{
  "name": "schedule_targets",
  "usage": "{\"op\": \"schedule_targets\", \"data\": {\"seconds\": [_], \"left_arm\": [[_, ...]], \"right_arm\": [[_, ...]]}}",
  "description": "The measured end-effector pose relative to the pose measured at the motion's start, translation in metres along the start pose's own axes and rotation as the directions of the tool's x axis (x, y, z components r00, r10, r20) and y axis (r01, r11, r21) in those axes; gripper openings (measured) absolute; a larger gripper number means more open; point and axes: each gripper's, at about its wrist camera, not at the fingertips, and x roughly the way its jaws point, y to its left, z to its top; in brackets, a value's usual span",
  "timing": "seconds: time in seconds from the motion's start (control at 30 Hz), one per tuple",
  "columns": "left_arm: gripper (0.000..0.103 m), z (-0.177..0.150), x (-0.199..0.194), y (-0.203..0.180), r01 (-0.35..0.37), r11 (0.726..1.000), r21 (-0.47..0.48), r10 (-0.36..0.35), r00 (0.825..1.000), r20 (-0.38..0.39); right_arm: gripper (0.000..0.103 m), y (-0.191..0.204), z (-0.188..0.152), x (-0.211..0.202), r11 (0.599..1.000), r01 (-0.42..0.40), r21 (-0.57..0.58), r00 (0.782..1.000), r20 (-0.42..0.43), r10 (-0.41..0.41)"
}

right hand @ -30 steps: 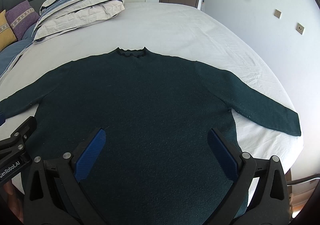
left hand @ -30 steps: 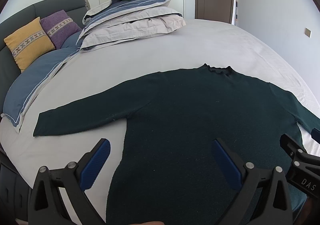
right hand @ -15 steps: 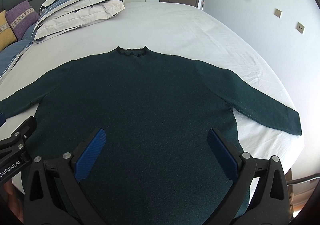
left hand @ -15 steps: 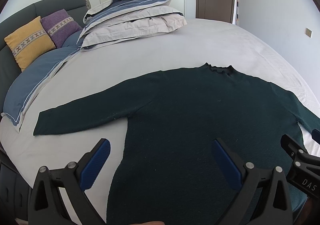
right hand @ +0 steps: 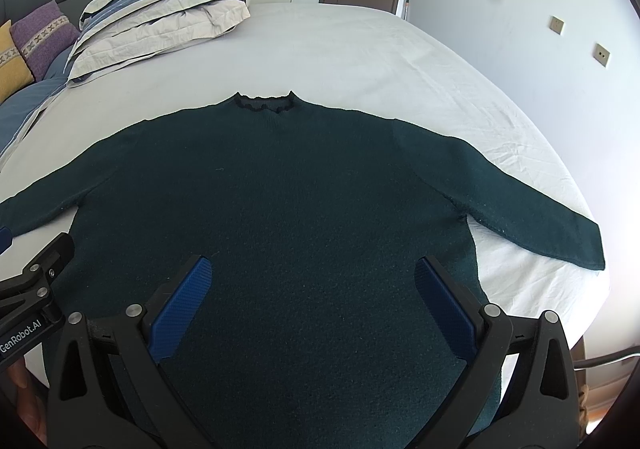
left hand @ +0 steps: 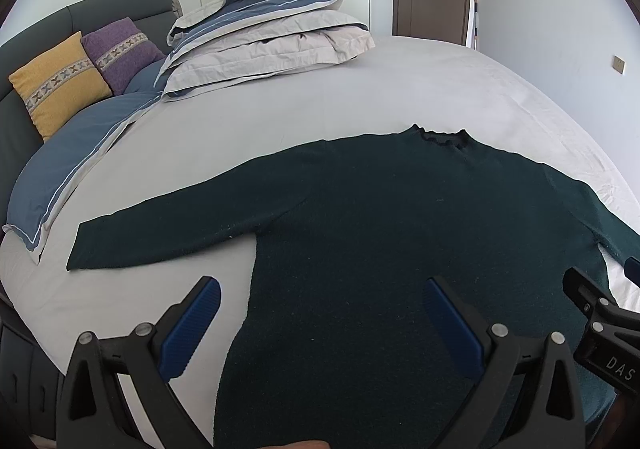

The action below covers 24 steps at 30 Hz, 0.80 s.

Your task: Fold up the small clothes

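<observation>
A dark green long-sleeved sweater lies flat on the white bed, collar away from me, both sleeves spread out sideways; it also shows in the right wrist view. My left gripper is open and empty, hovering over the sweater's lower left side edge. My right gripper is open and empty above the sweater's lower right half. Each gripper shows at the edge of the other's view. The sweater's hem is hidden below both views.
A folded grey and blue duvet lies at the far left of the bed. Yellow and purple cushions lean on the dark headboard. A blue pillow lies at the left. The bed edge drops off at right.
Both grippers have shifted only very slightly; the sweater has not moved and both stay open.
</observation>
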Motion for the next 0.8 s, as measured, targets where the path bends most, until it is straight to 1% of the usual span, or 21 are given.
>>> {"op": "schedule_targets", "data": {"seconds": [0.8], "left_arm": [[0.103,-0.0017,0.0015,0.0031,0.001,1.000,0.000,-0.001,1.000,-0.003]], "right_arm": [[0.103,0.0029,-0.0005,0.0011,1.000,-0.007,-0.006,1.000,-0.006,0.007]]}}
